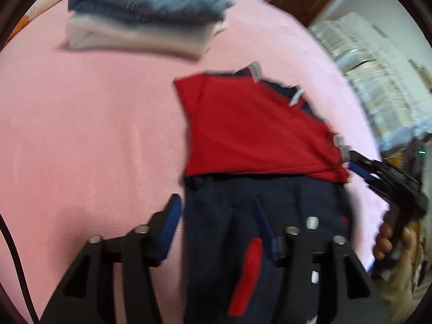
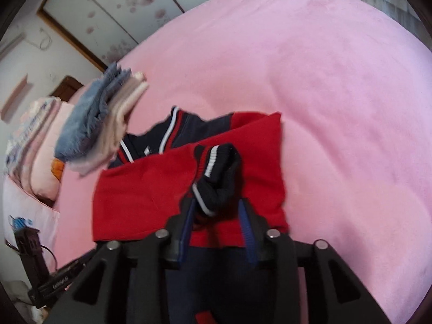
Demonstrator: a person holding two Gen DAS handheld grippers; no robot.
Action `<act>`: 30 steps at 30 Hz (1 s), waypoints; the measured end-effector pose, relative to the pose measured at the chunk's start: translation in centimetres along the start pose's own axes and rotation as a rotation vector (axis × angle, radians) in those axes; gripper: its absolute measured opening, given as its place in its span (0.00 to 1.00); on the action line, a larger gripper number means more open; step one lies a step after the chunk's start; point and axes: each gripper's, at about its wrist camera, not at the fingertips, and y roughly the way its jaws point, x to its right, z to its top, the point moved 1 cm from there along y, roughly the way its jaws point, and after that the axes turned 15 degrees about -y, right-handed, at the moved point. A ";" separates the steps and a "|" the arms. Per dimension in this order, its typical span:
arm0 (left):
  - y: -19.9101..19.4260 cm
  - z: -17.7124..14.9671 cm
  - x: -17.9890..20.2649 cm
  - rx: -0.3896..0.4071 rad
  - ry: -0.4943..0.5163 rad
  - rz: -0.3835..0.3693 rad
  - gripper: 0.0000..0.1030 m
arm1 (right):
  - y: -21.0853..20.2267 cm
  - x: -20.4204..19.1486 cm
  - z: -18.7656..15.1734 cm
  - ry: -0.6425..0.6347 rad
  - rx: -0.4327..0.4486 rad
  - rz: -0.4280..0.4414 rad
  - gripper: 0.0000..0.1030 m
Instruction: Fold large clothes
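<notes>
Mid-fold: red-and-navy jacket (image 2: 189, 189) lying partly folded on the pink bed (image 2: 337, 81), striped cuff (image 2: 216, 178) between the right gripper (image 2: 217, 232) jaws, spread, apparently just released. Left gripper (image 1: 218, 224) jaws spread astride the navy edge, gripping nothing. Next, probably: pinch the near hem, carry it over the red panel.

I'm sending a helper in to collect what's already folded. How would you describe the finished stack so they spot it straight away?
Start at the pink bed, which fills most of both views. Beyond the red and navy jacket spread out on it sits a small folded stack. It alone is neatly squared: a fuzzy blue-grey piece on top, pale cream and pink layers beneath, with no red anywhere.
</notes>
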 end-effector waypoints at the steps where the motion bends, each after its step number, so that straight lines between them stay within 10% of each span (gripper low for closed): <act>1: -1.0 0.3 0.2 0.021 0.007 -0.027 0.60 | -0.6 0.2 0.2 0.003 0.016 0.011 0.43; 9: -0.3 6.5 -0.7 0.088 -0.066 -0.030 0.70 | 1.0 1.1 3.0 -0.001 0.016 0.051 0.51; 16: 6.4 9.9 -3.0 -0.058 -0.179 -0.058 0.46 | 4.6 1.2 4.1 -0.038 -0.040 0.077 0.51; 20: 7.6 10.5 -3.3 -0.066 -0.192 -0.085 0.45 | 5.2 -0.2 4.2 -0.174 -0.078 0.005 0.15; 26: 8.2 11.1 -2.7 -0.066 -0.178 -0.092 0.44 | 2.4 -1.1 4.5 -0.318 0.072 -0.122 0.11; 30: 8.3 11.3 -1.8 -0.067 -0.141 -0.050 0.09 | 4.0 0.3 4.4 -0.290 0.020 -0.120 0.12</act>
